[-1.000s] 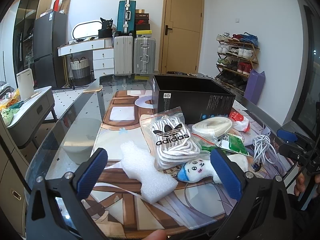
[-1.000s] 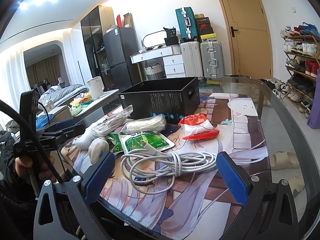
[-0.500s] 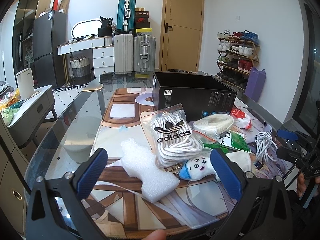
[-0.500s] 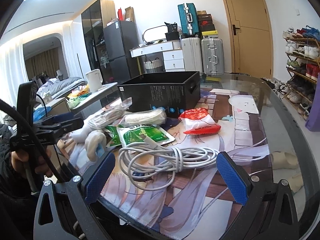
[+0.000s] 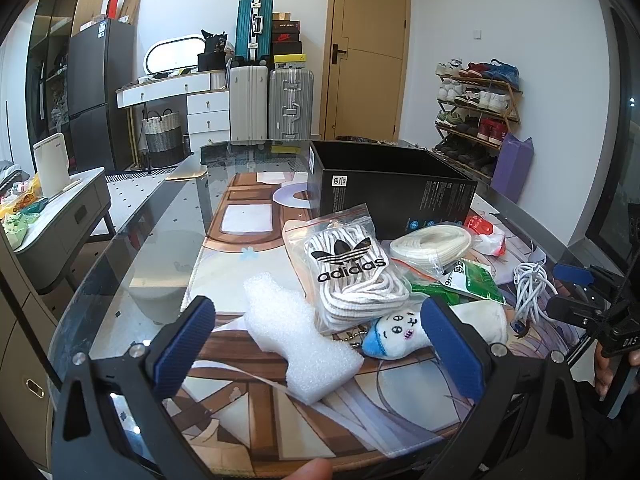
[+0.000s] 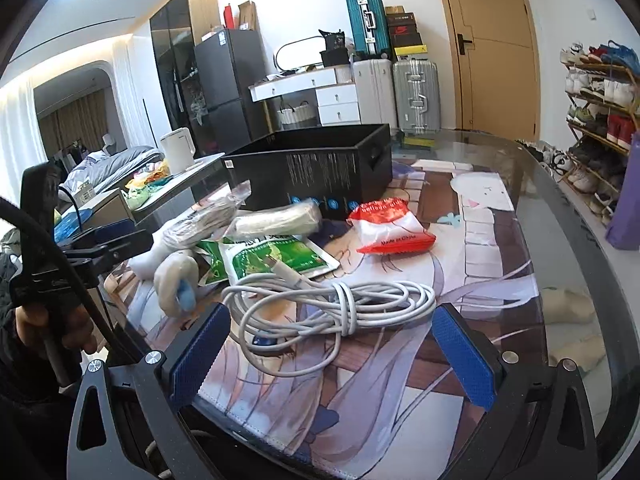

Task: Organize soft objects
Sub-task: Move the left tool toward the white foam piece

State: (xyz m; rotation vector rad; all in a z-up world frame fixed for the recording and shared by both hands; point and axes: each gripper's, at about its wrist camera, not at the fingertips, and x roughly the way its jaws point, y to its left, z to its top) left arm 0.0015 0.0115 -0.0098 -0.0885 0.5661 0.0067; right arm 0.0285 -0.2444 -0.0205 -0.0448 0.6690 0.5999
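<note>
- Glass-topped bench (image 5: 132, 240) with a printed mat fills the foreground of a bedroom-like room; suitcases, a wooden door and a shoe rack stand behind.
- An open black box (image 5: 390, 188) sits at the far side of the mat, with soft items scattered just in front of it.
- Left hand-held gripper (image 5: 316, 344) hovers low over the near edge, jaws spread wide and empty. A white foam piece (image 5: 298, 340) lies between its fingers; a small plush toy (image 5: 400, 334) sits beside the right finger.
- A bag of Adidas laces (image 5: 352, 276) rests behind the foam, partly overlapping the plush toy's chain.
- Right hand-held gripper (image 6: 332, 354) is also wide open and holds nothing, facing a coiled white cable (image 6: 332, 304).
- A green packet (image 6: 280, 258) and a red-and-white packet (image 6: 390, 228) lie beyond the cable.
- Likely risk: loose cable loops could snag or trail, dragging the packets; the foam may crush or slip if pinched off-centre.
</note>
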